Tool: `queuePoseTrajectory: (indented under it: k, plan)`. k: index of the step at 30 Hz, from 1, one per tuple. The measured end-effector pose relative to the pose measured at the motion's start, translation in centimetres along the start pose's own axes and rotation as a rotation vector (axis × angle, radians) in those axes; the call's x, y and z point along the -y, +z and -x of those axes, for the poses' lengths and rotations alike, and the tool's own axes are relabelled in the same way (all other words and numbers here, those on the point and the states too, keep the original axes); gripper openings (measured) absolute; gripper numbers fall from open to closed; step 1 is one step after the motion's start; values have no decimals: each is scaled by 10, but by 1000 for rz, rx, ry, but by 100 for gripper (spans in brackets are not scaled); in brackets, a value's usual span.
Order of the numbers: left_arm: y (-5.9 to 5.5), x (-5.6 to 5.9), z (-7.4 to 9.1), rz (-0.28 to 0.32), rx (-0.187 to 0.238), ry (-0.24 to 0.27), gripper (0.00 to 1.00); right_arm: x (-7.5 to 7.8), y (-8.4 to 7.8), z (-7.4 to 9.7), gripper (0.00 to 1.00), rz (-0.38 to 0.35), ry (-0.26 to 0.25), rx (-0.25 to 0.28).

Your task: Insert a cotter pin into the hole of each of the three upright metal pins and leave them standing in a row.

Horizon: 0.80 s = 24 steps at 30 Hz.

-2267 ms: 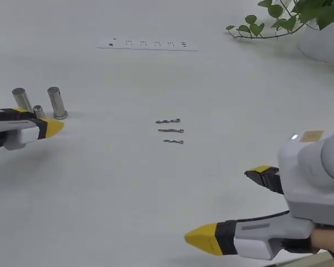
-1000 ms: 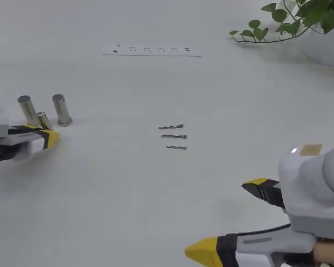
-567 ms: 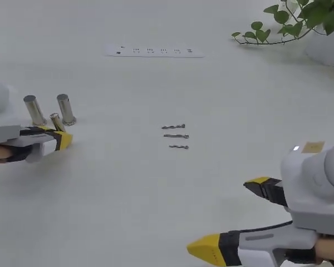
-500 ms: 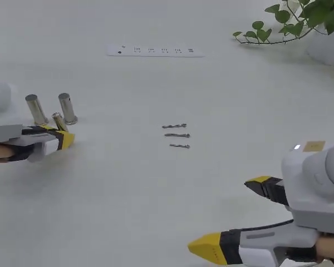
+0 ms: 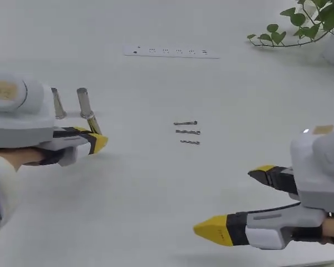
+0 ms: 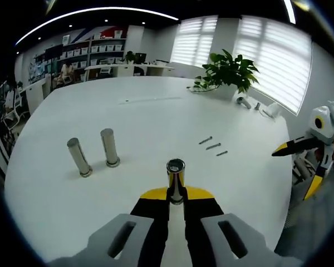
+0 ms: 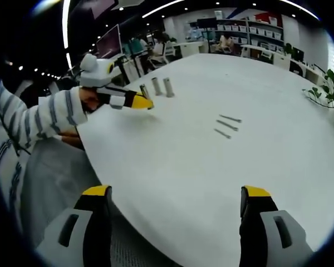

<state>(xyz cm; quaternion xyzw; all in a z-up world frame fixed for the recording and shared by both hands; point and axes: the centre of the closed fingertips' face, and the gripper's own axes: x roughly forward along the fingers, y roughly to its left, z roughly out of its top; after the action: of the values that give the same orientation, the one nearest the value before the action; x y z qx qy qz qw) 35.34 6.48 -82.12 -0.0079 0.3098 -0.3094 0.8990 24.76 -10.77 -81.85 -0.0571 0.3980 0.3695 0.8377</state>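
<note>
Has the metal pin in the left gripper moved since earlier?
Yes. The gripped pin was between the two standing pins; now it is right of both, nearer the cotter pins.

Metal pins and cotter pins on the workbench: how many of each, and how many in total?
Metal pins: 3, one of them clamped in the left gripper
Cotter pins: 3, lying loose on the table
Total: 6

From where I stand, nothing here can be read. The long white strip lying flat at the far side of the table carries a row of small dark marks. They are too small and blurred to make out as letters or numbers.
</note>
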Motion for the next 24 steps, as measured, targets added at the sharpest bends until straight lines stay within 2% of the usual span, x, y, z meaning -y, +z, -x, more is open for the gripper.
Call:
queuePoseTrajectory:
  k: [3,5,8,13,16,22,24]
  plan:
    - [-6,11,2,-13,-10,-9,7,-3,1,-1,97,12,8,-1]
    - [-8,15,5,-1,-15,-8,7,-4,1,-1,97,18,10,-3]
    - [-8,25,13,-14,-7,-7,7,-5,3,-3,97,12,18,5]
    - [-16,34,19,-26,-23,-19,7,-5,6,-4,97,23,27,4]
    - [-26,37,21,-38,-38,-15,7,-5,8,-6,97,28,33,6]
    - [-45,36,22,-63,-73,11,7,-5,8,-9,96,43,50,-12]
    - [-50,33,22,-38,-78,31,7,-4,10,-10,96,50,52,-16]
